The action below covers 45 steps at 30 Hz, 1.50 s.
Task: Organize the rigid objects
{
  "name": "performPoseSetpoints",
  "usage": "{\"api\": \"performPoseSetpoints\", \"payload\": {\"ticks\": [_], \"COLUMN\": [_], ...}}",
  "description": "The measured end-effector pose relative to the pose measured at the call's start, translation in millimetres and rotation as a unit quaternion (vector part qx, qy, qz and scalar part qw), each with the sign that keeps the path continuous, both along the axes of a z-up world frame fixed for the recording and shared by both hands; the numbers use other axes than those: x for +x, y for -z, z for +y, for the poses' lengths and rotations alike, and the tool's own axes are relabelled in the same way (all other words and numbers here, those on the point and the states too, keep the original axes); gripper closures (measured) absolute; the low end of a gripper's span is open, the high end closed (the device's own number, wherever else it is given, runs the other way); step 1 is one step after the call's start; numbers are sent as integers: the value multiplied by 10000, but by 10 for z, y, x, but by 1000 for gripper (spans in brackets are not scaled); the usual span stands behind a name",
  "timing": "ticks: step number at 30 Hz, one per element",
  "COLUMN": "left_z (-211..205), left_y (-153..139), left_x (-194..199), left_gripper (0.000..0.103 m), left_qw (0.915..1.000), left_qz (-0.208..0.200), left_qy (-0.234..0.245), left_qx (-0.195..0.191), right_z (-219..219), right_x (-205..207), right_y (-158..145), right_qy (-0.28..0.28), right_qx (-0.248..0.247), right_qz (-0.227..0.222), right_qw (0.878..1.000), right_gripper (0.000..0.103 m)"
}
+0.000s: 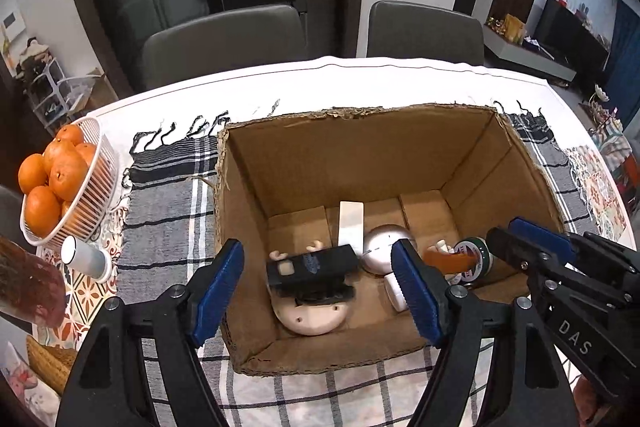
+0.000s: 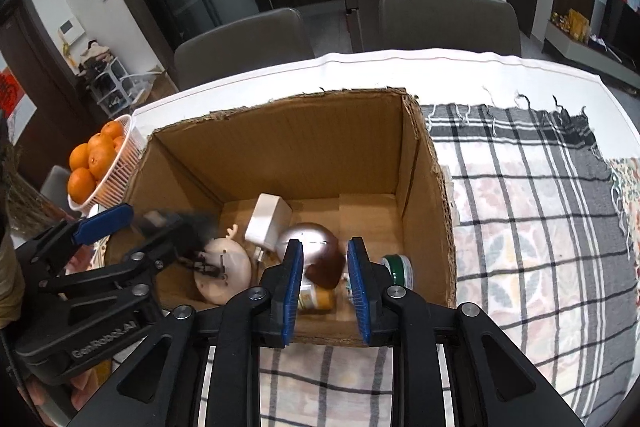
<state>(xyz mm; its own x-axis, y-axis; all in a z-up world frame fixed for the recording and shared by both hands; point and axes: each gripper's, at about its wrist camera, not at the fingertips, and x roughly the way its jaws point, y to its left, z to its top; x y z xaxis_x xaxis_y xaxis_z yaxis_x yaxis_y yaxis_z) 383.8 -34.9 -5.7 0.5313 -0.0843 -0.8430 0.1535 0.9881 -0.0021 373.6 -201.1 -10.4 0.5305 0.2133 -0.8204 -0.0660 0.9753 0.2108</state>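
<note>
Blue-padded left gripper [image 1: 318,249] stands released at lower centre, with a black device [image 1: 312,267] loose between its fingers, inside the cardboard box [image 1: 360,113]. At lower right, the right gripper [image 2: 324,247] is clenched on a brown piece [image 2: 325,273] inside that box.

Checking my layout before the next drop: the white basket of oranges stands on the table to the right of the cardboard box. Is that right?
Not quite. The white basket of oranges stands to the left of the cardboard box, not to its right. It is on the table, as you said. The left wrist view shows this most clearly, and the right wrist view agrees.
</note>
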Motion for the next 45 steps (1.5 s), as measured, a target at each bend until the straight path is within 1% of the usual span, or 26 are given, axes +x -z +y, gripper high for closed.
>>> {"api": "performPoseSetpoints", "payload": {"ticks": [3,6,8,10,14,16,18,20,23,25,27,34,36,38,42,45], "left_z": [3,22,36,57,99,138,159,174,201,211,220,285,297,306,323,322], "left_y": [-49,-141,-231,-302,-450,-503,-549,-608,-686,-727,-771,-840,-860,-874,-854,-812], "left_x": [-65,-165,-274,-373,-661,-790,-919,-1067,-1298,-1438,-1603,-2062,-2187,-2315,-2502,-2620], "left_gripper": [26,21,19,15,9,7,6,4,3,0,0,0,0,0,0,0], "left_qw": [9999,9996,9989,9981,9954,9940,9923,9905,9875,9857,9829,9760,9736,9715,9693,9692], "left_qz": [-106,-260,-452,-594,-929,-1060,-1188,-1314,-1501,-1609,-1758,-2039,-2137,-2227,-2312,-2312], "left_qy": [-8,-77,-118,-147,-210,-267,-324,-400,-470,-492,-550,-752,-788,-795,-822,-843], "left_qx": [30,20,53,67,73,73,89,100,55,54,86,124,154,169,131,63], "right_z": [-25,-33,-42,-29,-23,-16,-2,-2,-31,-47,-52,-27,-13,-10,-3,9], "right_x": [-35,-113,-195,-303,-549,-646,-777,-940,-1135,-1280,-1436,-1866,-1992,-2103,-2297,-2435], "right_y": [-15,-73,-134,-221,-364,-439,-510,-587,-669,-725,-779,-853,-866,-872,-885,-871], "right_qy": [53,90,154,218,301,335,382,495,612,687,752,856,890,925,985,1006], "right_qx": [-11,-10,-12,-33,-41,-67,-134,-216,-263,-266,-325,-404,-446,-482,-542,-585], "right_qz": [-31,-130,-236,-397,-667,-786,-914,-1059,-1236,-1358,-1517,-1826,-1916,-2021,-2138,-2180], "right_qw": [10000,9999,9996,9990,9973,9963,9950,9929,9901,9880,9850,9786,9764,9738,9704,9690], "right_gripper": [78,78,78,77,75,71,62,59,49,47,40,36,32,31,29,28]}}
